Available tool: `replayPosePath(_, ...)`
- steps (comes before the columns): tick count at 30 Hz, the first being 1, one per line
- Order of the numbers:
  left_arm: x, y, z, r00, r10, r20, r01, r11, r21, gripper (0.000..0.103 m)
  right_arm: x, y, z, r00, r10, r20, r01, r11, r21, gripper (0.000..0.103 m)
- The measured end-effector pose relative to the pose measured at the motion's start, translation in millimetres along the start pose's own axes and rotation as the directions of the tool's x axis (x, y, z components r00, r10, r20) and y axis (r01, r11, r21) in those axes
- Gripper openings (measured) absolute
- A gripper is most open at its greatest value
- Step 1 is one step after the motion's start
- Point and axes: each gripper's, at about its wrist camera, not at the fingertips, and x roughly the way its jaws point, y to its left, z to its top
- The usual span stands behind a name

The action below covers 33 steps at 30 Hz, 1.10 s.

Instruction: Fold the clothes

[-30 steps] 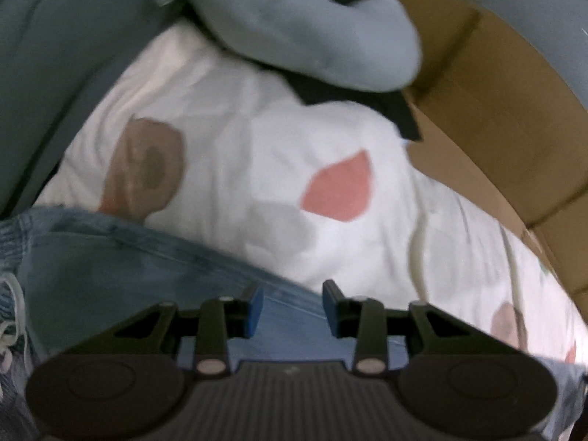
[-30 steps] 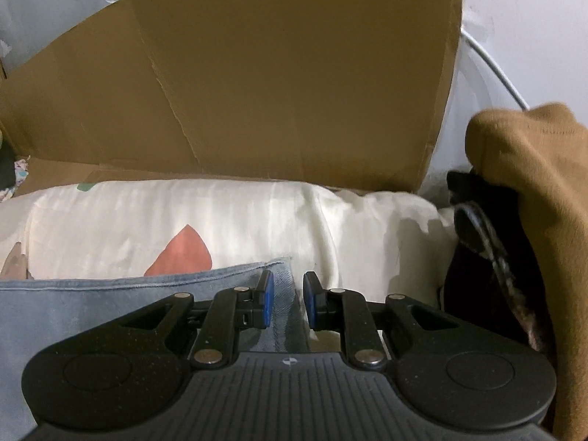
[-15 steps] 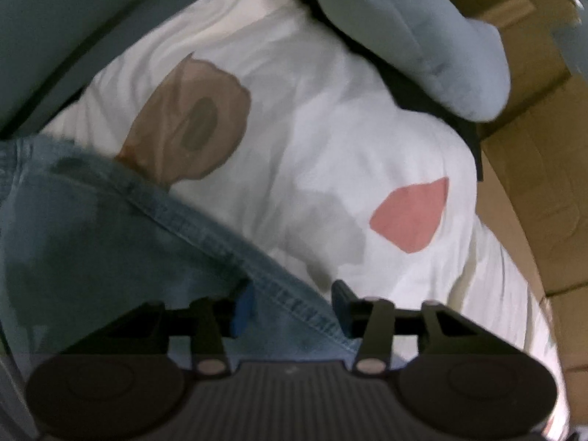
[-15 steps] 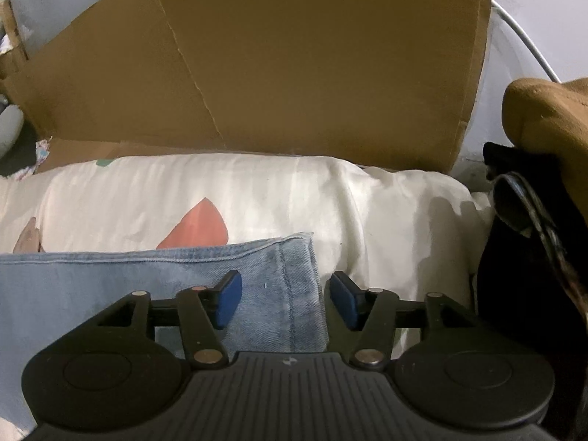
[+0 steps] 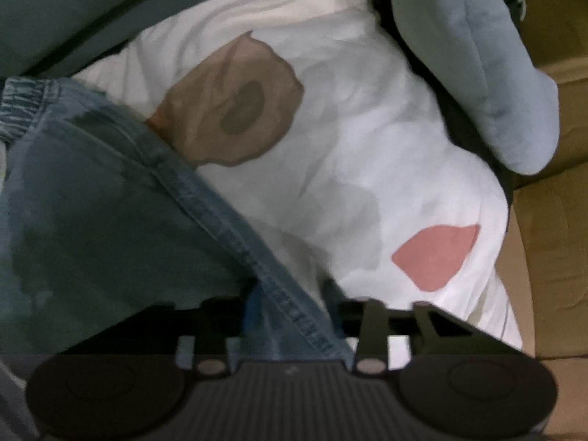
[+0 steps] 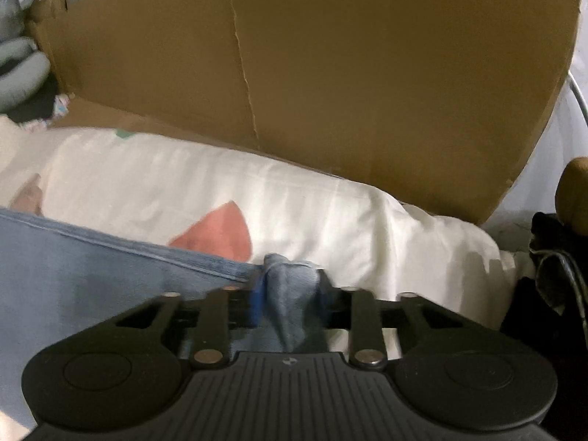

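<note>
garment: faded blue denim jeans (image 5: 110, 202), spread over white quilted bedding with brown and coral blotches (image 5: 349, 154)
left gripper (image 5: 290, 305): jaws closed in on the stitched side seam, denim bunched between the blue pads; looks like a pinch, some blur
right gripper (image 6: 292, 290): jaws pinching a gathered fold at the hem end, cloth standing up between the pads
position: denim runs back and to the left from both sets of jaws; bare bedding ahead of them
long axis: roughly along the seam, from the elastic waistband (image 5: 22, 103) far left of the left jaws to the hem corner in the right jaws
nearer gripper: neither, each grips its own end
step (judged): both ends held, ready to lift and carry one end over the other
watch: thin pinch at the seam could slip under the weight
surroundings: brown cardboard panel (image 6: 330, 73) upright beyond the bedding; pale blue padded fabric (image 5: 496, 73) ahead-right of the left jaws
</note>
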Motion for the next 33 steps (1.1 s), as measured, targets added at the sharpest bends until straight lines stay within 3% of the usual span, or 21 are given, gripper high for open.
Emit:
replayPosePath(3,-6,8,0,1.000,-0.031,0.007,0.031,0.999,-0.033,0.010,-13,2,5,0.999,-0.013,0.048,0.014,1.000,-0.011,0.021)
replayPosePath(14,-41,8,6,0.982,-0.171,0.079,0.173,0.985,-0.018,0.007,-45,2,36,0.982,-0.088,0.165,0.082,0.996,0.042,0.019)
replayPosePath(18,-38,1,12,0.982,-0.172,0.078,0.174,0.984,-0.024,0.006,-41,-2,48,0.976,-0.130,0.173,0.121,0.991,0.063,0.016)
replayPosePath(25,-18,-5,17,0.986,-0.160,0.050,0.161,0.987,-0.010,0.007,-8,-8,54,0.982,-0.149,0.117,0.143,0.988,0.054,0.015)
replayPosePath(28,-7,-3,21,0.988,-0.157,0.012,0.157,0.988,-0.006,0.012,12,-8,52,0.985,-0.153,0.078,0.150,0.988,0.047,0.015)
replayPosePath(31,-13,-13,25,0.989,-0.145,-0.020,0.146,0.986,0.079,0.018,29,-8,47,0.986,-0.159,0.044,0.157,0.987,0.036,0.015)
replayPosePath(33,-22,-21,26,0.989,-0.141,-0.036,0.145,0.978,0.153,0.029,35,-7,46,0.986,-0.164,0.038,0.163,0.986,0.033,0.015)
